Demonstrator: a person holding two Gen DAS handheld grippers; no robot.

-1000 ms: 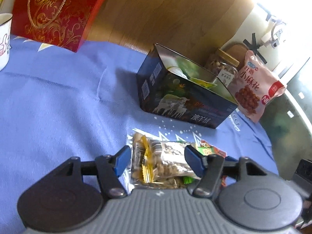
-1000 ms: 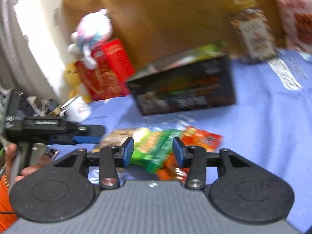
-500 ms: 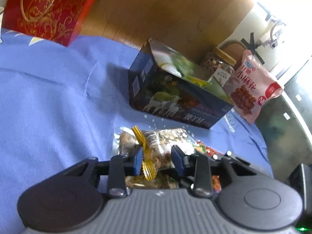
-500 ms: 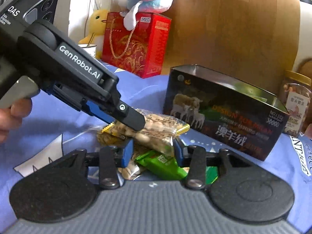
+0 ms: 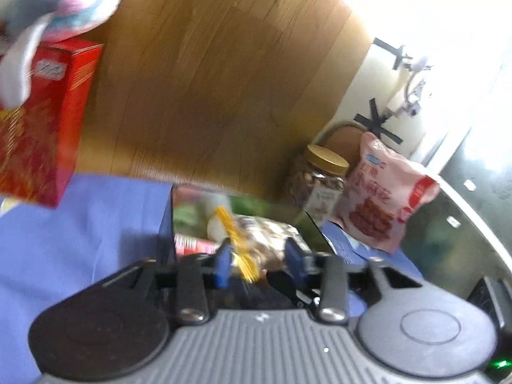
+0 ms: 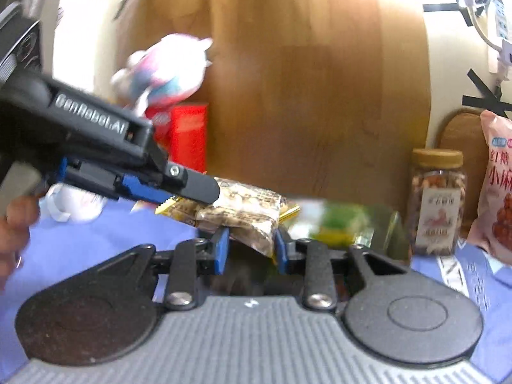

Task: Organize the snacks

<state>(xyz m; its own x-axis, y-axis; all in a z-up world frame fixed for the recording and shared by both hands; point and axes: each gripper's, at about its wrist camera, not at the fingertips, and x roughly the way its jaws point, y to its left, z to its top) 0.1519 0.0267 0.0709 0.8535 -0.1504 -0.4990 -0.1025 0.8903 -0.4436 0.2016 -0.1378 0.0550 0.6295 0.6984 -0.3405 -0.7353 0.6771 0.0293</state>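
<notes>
Peanuts in a clear packet [image 5: 265, 240] with yellow crimped ends hang lifted off the blue cloth [image 5: 64, 243], pinched in the left gripper [image 5: 257, 264] just over the open dark box [image 5: 168, 224]. Some snacks already lie inside the box; this packet is not yet dropped. In the right wrist view the right gripper [image 6: 250, 246] seems to pinch the same packet's lower edge, though blur leaves that uncertain. At two o'clock stand a nut jar [image 5: 320, 182] and a pink bag [image 5: 380, 198].
</notes>
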